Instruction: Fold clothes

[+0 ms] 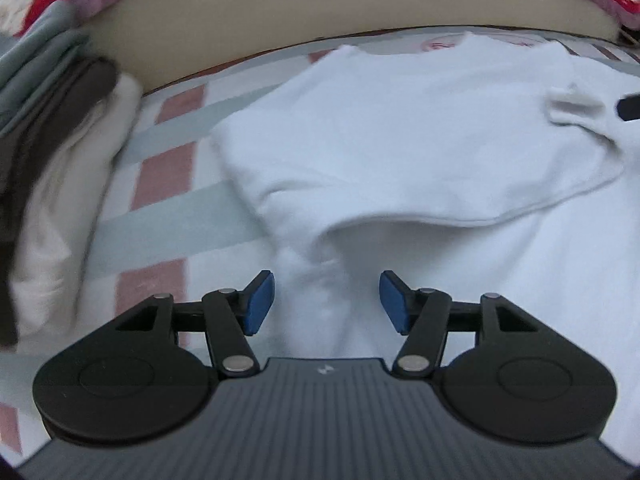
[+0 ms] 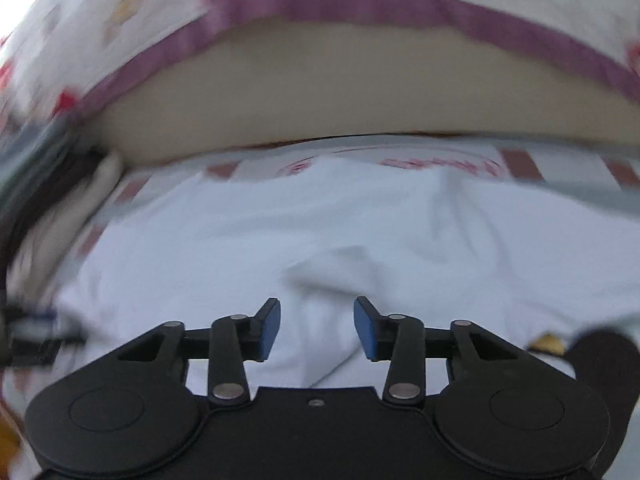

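pink writing on the bed sheet [image 2: 400,162] is blurring, unreadable; the white shirt [image 1: 400,132] is lying mid-bed beneath both claws; left claw [image 1: 327,303] and right claw [image 2: 317,329] are gaping, holding nothing.

Checked bedsheet [image 1: 168,168] in pink, white and grey squares. Along its far edge, a beige headboard [image 1: 320,12]. Above that, a quilt [image 2: 120,20] printed white and red, trimmed with a purple band [image 2: 360,4].
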`<state>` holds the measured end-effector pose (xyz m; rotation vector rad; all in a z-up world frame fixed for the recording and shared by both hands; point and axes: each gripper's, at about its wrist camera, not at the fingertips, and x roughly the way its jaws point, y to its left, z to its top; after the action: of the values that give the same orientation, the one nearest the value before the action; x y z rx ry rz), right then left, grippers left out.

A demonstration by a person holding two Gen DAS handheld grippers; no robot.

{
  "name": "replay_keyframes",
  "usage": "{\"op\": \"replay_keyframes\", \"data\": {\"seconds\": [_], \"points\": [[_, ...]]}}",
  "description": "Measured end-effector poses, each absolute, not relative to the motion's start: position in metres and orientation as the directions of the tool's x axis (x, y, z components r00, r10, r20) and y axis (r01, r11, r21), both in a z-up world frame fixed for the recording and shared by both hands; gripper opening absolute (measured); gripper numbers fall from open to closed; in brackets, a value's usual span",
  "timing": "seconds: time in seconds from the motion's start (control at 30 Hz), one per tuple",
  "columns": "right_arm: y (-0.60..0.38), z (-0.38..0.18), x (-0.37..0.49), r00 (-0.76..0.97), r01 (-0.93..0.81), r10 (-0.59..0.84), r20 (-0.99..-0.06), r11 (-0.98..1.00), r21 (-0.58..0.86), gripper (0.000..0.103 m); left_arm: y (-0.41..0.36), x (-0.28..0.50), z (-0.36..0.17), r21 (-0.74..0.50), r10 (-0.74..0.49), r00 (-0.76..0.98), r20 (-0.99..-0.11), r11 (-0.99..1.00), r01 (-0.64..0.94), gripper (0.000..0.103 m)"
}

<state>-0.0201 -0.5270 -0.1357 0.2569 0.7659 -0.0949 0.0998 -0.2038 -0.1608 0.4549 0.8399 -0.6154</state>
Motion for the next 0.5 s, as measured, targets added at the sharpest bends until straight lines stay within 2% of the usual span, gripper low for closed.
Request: {"op": "replay_keyframes", "data": {"seconds": [0.07, 0.1, 0.13, 0.17, 0.23, 0.37, 0.4, 0.43, 0.47, 0.5], "points": [[-0.513, -0.135, -0.024, 0.738, 0.1, 0.062, -0.672, 0.975, 0.199, 0.056, -0.208, 0.099, -0.161, 0.172, -0.306, 0.556, -0.773, 0.742, 0.648, 0.057], [-0.509, -0.135, -0.024, 0.744, 0.077, 0.083, -0.663, 0.975, 0.208, 0.058, -0.207, 0.1, -0.161, 0.2, -0.285, 0.585, -0.759, 0.754, 0.626, 0.047], [-0.506, -0.138, -0.02, 0.742, 0.074, 0.084, -0.666, 0.976, 0.206, 0.059, -0.203, 0.102, -0.159, 0.229, -0.257, 0.619, -0.742, 0.771, 0.594, 0.023], [-0.503, -0.14, -0.016, 0.737, 0.076, 0.08, -0.671, 0.977, 0.199, 0.059, -0.2, 0.104, -0.158, 0.257, -0.227, 0.651, -0.724, 0.787, 0.561, 0.011], [-0.499, -0.147, -0.007, 0.722, 0.096, 0.049, -0.69, 0.981, 0.171, 0.059, -0.18, 0.112, -0.151, 0.192, -0.22, 0.652, -0.725, 0.845, 0.499, 0.012], [-0.497, -0.163, 0.003, 0.669, 0.173, -0.052, -0.741, 0.981, 0.087, 0.059, -0.14, 0.126, -0.152, -0.065, -0.254, 0.554, -0.793, 0.939, 0.337, 0.016], [-0.499, -0.166, -0.002, 0.679, 0.166, -0.035, -0.733, 0.98, 0.107, 0.054, -0.132, 0.129, -0.157, -0.124, -0.269, 0.521, -0.81, 0.947, 0.296, 0.016], [-0.502, -0.169, -0.007, 0.693, 0.155, -0.01, -0.72, 0.979, 0.135, 0.043, -0.127, 0.13, -0.159, -0.162, -0.283, 0.504, -0.816, 0.949, 0.27, 0.016], [-0.505, -0.17, -0.013, 0.702, 0.162, -0.013, -0.713, 0.977, 0.142, 0.02, -0.125, 0.13, -0.158, -0.18, -0.293, 0.503, -0.813, 0.948, 0.262, 0.016], [-0.509, -0.171, -0.019, 0.707, 0.176, -0.026, -0.706, 0.974, 0.141, 0.008, -0.125, 0.128, -0.158, -0.179, -0.294, 0.506, -0.811, 0.948, 0.263, 0.016]]}}
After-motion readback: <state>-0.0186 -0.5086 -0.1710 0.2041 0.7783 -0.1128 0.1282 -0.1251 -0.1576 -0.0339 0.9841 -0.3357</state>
